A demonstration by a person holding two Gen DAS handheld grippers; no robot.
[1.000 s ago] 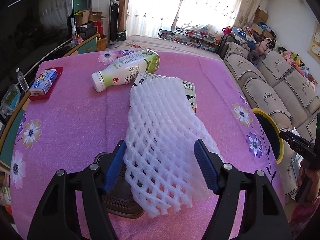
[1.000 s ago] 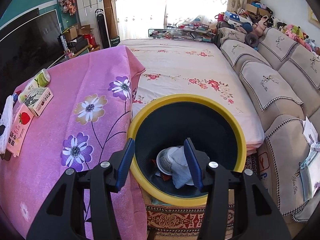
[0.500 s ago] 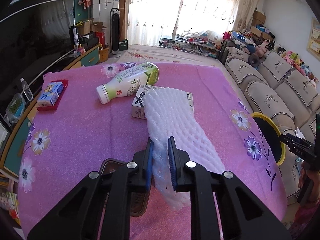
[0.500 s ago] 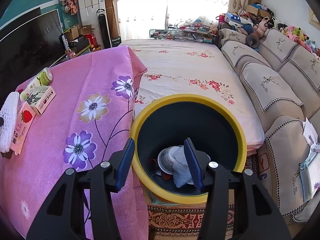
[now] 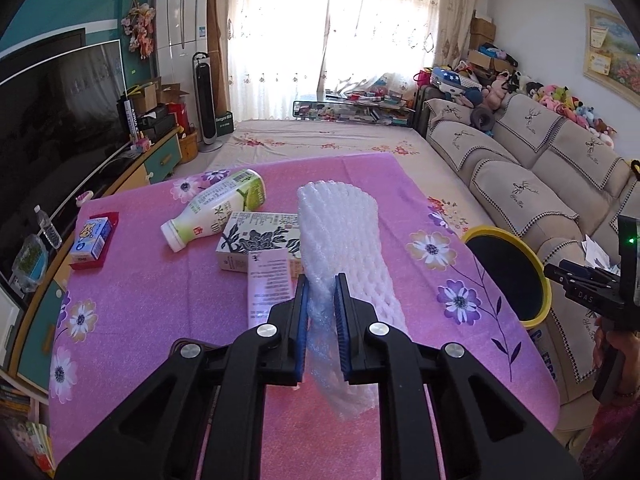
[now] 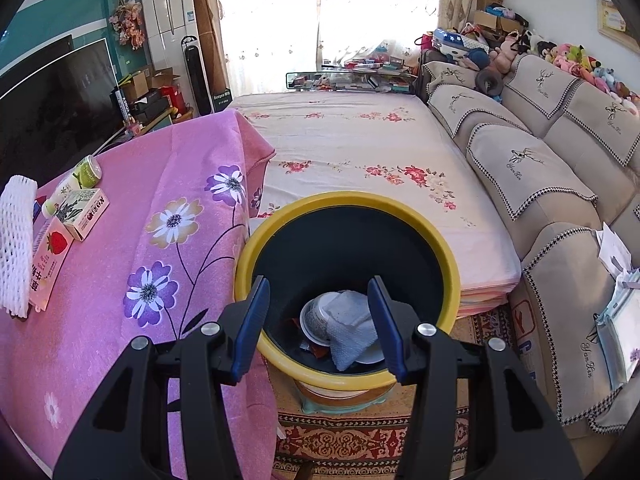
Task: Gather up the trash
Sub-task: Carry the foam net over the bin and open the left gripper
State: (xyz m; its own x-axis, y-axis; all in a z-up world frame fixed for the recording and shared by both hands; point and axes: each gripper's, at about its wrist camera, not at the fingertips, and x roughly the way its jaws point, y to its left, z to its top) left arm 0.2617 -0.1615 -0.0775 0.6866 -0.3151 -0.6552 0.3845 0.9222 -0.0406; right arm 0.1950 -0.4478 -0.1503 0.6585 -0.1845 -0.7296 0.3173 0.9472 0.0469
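Observation:
My left gripper [image 5: 321,284] is shut on a white foam fruit net [image 5: 340,240] and holds it above the pink flowered tablecloth [image 5: 160,320]. The net also shows at the left edge of the right wrist view [image 6: 16,244]. Under and beside it lie a pink strawberry carton [image 5: 268,288], a flower-print box [image 5: 256,242] and a green-and-white bottle [image 5: 220,208] on its side. My right gripper [image 6: 318,292] is open and empty, above the yellow-rimmed black bin [image 6: 348,204]. The bin holds a white cup and a crumpled cloth [image 6: 352,328]. The bin also shows at the right in the left wrist view [image 5: 506,240].
A small blue carton on a red tray [image 5: 92,238] sits at the table's left edge. A bed with a floral sheet [image 6: 360,152] lies beyond the bin, and a sofa [image 6: 540,168] runs along the right. A TV [image 5: 52,120] stands at the left.
My left gripper closed on the foam net and lifted it off the table, uncovering the pink carton. My right gripper stayed open over the bin.

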